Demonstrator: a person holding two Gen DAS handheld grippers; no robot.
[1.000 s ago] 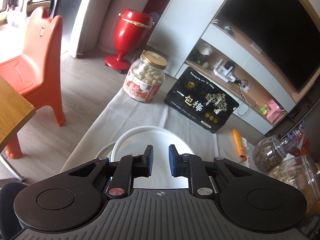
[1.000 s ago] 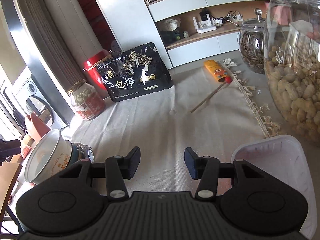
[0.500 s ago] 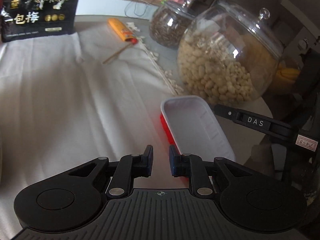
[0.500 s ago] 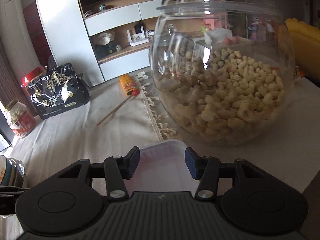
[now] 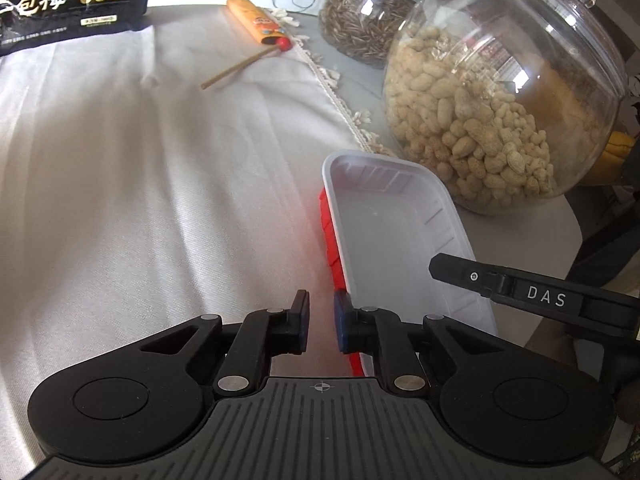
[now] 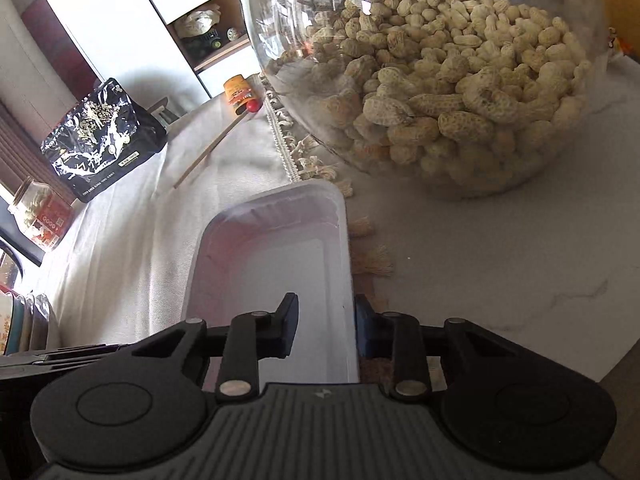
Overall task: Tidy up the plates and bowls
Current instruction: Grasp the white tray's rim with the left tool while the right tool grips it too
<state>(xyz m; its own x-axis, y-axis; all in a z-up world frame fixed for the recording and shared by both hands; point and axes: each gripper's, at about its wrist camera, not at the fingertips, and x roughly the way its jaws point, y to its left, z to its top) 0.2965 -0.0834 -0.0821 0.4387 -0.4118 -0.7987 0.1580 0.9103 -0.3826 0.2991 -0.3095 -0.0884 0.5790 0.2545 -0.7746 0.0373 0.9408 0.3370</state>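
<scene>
A white tray (image 6: 276,264) lies on the worktop (image 6: 500,264) at six o'clock from a peanut jar (image 6: 432,80). The right gripper (image 6: 326,330) is closing its fingers over the tray's right rim. The left gripper (image 5: 320,322), fingers pressed nearly together and empty, sits at its left edge. Next likely: lift it level.

both grippers pointed steeply down, the left gripper (image 5: 321,322) closed with nothing between its pads, the right gripper (image 6: 326,330) closing.
</scene>
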